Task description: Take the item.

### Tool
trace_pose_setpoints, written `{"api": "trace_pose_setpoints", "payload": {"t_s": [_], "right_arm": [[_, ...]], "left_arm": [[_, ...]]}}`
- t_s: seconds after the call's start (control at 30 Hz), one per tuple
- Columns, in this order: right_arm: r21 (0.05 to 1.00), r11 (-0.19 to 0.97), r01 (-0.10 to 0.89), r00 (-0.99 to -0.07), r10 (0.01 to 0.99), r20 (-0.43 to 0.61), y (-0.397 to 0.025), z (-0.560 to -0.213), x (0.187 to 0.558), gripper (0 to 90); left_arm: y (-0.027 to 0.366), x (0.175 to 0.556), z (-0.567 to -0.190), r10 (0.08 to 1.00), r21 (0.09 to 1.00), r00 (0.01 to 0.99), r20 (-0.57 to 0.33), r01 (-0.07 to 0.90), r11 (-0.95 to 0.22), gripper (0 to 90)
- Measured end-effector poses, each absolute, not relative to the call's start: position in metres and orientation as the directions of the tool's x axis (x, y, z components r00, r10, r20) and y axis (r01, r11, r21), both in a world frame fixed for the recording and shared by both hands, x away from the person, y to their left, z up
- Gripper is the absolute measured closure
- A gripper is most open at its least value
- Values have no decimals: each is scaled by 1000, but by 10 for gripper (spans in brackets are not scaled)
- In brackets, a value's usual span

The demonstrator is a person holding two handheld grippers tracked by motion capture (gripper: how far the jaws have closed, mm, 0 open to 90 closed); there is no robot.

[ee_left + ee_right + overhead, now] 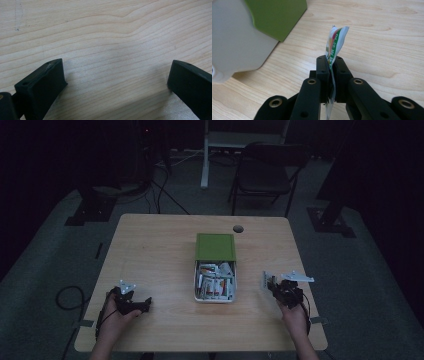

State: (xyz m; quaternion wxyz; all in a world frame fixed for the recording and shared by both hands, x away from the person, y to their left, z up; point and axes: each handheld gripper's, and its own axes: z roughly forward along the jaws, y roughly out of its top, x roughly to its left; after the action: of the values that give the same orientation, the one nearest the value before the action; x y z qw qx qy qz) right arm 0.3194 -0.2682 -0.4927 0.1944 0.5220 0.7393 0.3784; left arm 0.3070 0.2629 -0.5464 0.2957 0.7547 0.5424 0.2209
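Observation:
A white box (215, 281) with a half-slid green lid (215, 246) sits mid-table, holding several small packets (216, 284). My right gripper (274, 286) is at the table's right side, shut on one white, green and red packet (335, 42) that sticks up from between its jaws. In the right gripper view the box (234, 42) and its lid (277, 15) lie to the upper left. My left gripper (145, 304) rests low over the front left of the table, open, with bare wood (115, 75) between its fingers (46, 83).
The wooden table (150, 255) has a round cable hole (238, 228) near its far edge. A dark folding chair (265, 172) and a white stand (207, 155) are beyond it. Cables trail on the grey floor (70, 297) at the left.

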Motion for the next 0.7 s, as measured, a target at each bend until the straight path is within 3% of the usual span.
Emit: {"api": "trace_pose_setpoints", "payload": {"t_s": [0.7], "right_arm": [[720, 171, 673, -351, 930, 107, -281, -511, 324, 849]], "left_arm": [[263, 307, -546, 949, 686, 314, 13, 688, -237, 15]]}}
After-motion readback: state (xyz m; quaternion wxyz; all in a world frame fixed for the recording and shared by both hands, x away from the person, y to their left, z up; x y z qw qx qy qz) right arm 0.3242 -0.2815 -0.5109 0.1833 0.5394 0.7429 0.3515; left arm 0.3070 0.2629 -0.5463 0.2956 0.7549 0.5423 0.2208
